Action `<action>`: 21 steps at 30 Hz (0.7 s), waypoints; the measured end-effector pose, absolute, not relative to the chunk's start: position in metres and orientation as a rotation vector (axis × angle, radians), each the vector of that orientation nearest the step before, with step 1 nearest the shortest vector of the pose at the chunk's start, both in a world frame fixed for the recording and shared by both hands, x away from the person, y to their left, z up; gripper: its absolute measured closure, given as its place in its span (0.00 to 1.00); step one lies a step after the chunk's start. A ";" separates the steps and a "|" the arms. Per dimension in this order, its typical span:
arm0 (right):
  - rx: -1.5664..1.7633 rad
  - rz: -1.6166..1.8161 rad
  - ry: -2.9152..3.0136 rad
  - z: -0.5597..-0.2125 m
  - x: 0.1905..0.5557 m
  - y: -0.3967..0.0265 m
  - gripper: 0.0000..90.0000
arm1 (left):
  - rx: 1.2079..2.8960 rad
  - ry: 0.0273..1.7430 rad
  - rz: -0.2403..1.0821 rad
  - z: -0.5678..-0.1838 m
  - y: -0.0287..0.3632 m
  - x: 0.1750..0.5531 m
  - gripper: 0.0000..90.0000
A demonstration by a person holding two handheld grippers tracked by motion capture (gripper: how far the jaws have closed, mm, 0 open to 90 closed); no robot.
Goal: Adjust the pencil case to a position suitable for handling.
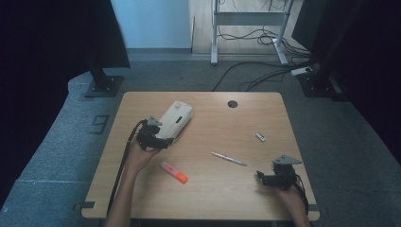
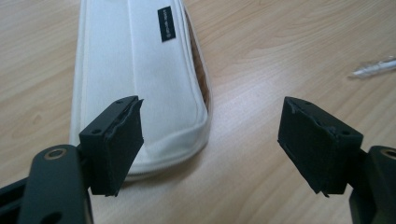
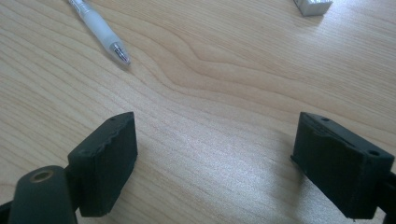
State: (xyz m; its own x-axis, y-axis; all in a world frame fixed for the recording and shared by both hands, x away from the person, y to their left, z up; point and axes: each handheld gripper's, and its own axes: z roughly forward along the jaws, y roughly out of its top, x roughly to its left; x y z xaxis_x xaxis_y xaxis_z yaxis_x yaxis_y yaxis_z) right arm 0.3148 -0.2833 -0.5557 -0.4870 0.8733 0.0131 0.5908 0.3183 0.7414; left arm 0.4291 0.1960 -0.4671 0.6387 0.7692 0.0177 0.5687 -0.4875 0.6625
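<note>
Seen from above, a wooden table (image 1: 203, 189) with a white pencil case (image 1: 174, 121) lying aslant at upper left of centre, its near end just beside the left gripper (image 1: 152, 137), held in a hand (image 1: 138, 156) coming in from the bottom edge. Lower right in the same view, the right gripper (image 1: 276, 177), well apart from the case. Between the two, one orange highlighter (image 1: 174, 172), one pen (image 1: 229, 159) and one small white eraser (image 1: 260, 136). In the left gripper view, finer detail of the case (image 2: 140, 79): soft white fabric, stitched rim, a small black label near the top, a zip edge gaping slightly along the right side, rounded near end lying on the wood. Left gripper (image 2: 210, 140) spread wide there, the left-hand jaw in front of the case's near corner, nothing pinched. In the right gripper view, right gripper (image 3: 215, 158) likewise spread over bare wood, pen tip (image 3: 100, 30) at upper left, eraser corner (image 3: 314, 5) at upper right.
</note>
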 end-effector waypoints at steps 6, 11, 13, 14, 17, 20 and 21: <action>1.299 0.986 2.199 -0.556 0.315 -0.283 0.15 | 2.260 1.044 0.447 -0.471 0.188 0.446 0.29; 1.299 0.986 2.199 -0.556 0.315 -0.283 0.15 | 2.210 1.089 0.393 -0.486 0.191 0.461 0.33; 1.299 0.986 2.199 -0.556 0.315 -0.283 0.15 | 2.208 1.098 0.369 -0.491 0.191 0.465 0.33; 1.299 0.986 2.199 -0.556 0.315 -0.283 0.15 | 2.212 1.099 0.369 -0.494 0.189 0.466 0.33; 1.299 0.986 2.199 -0.556 0.315 -0.283 0.15 | 2.225 1.110 0.376 -0.501 0.186 0.470 0.33; 1.299 0.986 2.199 -0.556 0.315 -0.283 0.15 | 2.255 1.123 0.394 -0.509 0.185 0.473 0.36; 1.299 0.986 2.199 -0.556 0.315 -0.283 0.15 | 2.263 1.126 0.408 -0.510 0.184 0.473 0.38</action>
State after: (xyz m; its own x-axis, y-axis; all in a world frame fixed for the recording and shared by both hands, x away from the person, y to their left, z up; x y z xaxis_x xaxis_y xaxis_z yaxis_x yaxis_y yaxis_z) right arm 0.3149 -0.2833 -0.5557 -0.4873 0.8731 0.0123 0.5900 0.3188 0.7418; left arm 0.4727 0.1840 -0.5098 0.5985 0.8010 0.0168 0.6262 -0.4808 0.6138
